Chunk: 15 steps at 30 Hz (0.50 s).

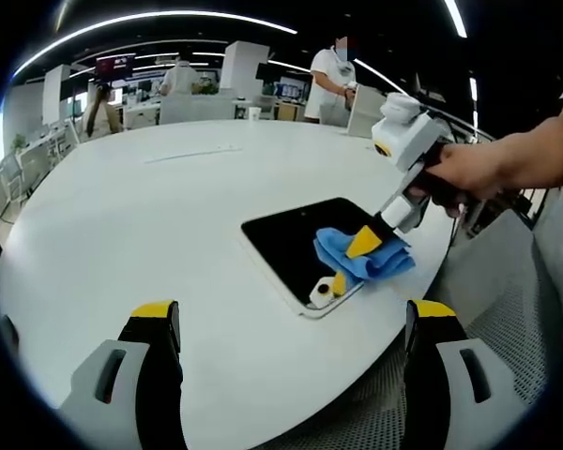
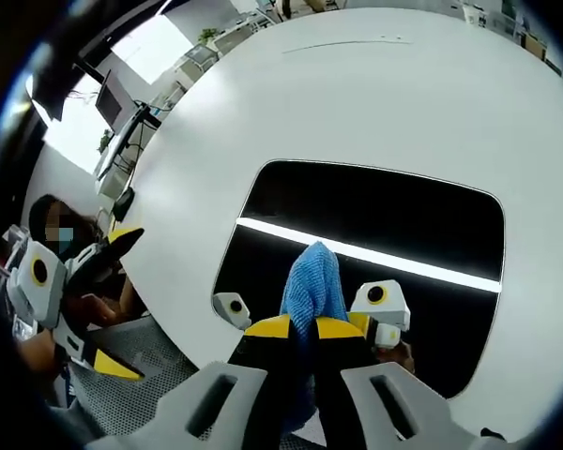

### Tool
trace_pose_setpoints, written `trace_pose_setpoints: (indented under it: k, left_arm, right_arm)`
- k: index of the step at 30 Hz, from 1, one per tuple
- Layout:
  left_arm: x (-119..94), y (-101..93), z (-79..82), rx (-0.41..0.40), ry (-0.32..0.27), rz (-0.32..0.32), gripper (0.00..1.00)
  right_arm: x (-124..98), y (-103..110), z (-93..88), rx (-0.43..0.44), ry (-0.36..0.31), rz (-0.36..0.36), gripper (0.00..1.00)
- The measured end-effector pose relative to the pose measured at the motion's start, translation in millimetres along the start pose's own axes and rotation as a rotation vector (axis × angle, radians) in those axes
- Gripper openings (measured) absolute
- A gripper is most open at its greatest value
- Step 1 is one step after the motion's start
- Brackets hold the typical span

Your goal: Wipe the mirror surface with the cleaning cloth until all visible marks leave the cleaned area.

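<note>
The mirror (image 1: pixel 296 234) is a dark rounded rectangle lying flat on the white table, near its edge. A blue cleaning cloth (image 1: pixel 368 261) rests on the mirror's right corner, and my right gripper (image 1: pixel 361 246), held by a hand, comes in from the right shut on it. In the right gripper view the cloth (image 2: pixel 311 277) sticks up from my shut right gripper (image 2: pixel 305 326) over the mirror (image 2: pixel 385 211), which reflects a bright light strip. My left gripper (image 1: pixel 293 314) hangs open over the table's near edge, holding nothing, and appears again (image 2: pixel 113 300) at the left.
The round white table (image 1: pixel 169 206) stretches far beyond the mirror. A grey mesh floor (image 1: pixel 507 309) lies past the table edge. Desks, monitors and standing people (image 1: pixel 330 82) are far behind. A seated person (image 2: pixel 52 225) is at the left beside the left gripper.
</note>
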State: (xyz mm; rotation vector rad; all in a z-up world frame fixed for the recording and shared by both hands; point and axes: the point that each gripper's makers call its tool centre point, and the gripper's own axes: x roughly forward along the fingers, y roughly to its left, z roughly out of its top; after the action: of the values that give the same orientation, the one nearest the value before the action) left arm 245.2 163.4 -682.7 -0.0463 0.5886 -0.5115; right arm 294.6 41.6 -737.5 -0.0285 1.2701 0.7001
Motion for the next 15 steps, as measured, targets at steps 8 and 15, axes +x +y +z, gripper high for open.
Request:
trace_pose_setpoints:
  k: [8, 15]
  left_arm:
    - [0, -0.7, -0.9, 0.002, 0.005, -0.006, 0.99]
    - [1, -0.1, -1.9, 0.001, 0.009, -0.006, 0.99]
  right_arm:
    - [2, -4, 9.4, -0.017, -0.001, -0.008, 0.02]
    - [4, -10, 19.6, -0.011, -0.005, -0.015, 0.02]
